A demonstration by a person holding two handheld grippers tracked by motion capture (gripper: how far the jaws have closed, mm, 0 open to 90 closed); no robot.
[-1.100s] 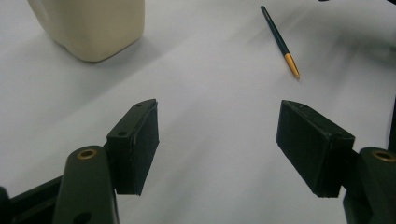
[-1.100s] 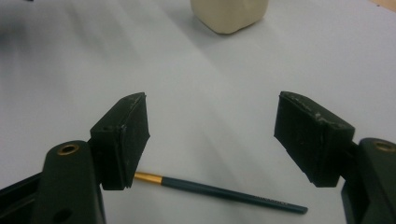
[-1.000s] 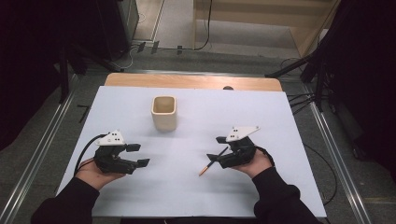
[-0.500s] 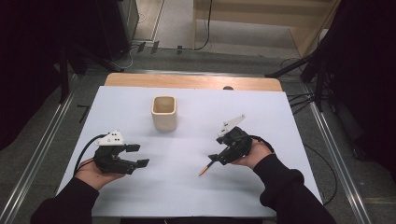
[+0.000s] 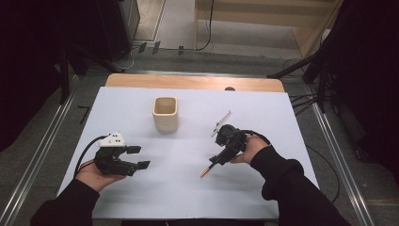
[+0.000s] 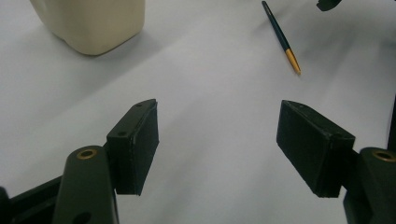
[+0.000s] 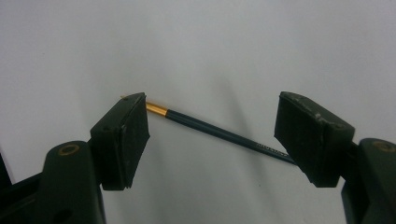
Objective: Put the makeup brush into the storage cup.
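We tilt our right gripper (image 5: 220, 158) down toward the table's near right, jaws spread on both sides of the pen (image 7: 219, 132): slim, dark, gold-tipped, flat on the white table (image 5: 188, 188).

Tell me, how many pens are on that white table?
1. A single dark pen with an orange-gold end lies flat under the right gripper, between its open jaws. More could be hidden inside the cream cup.

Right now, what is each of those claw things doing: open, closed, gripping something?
Left gripper: open, holding nothing.
Right gripper: open, jaws either side of the pen lying on the table, not yet clamped.
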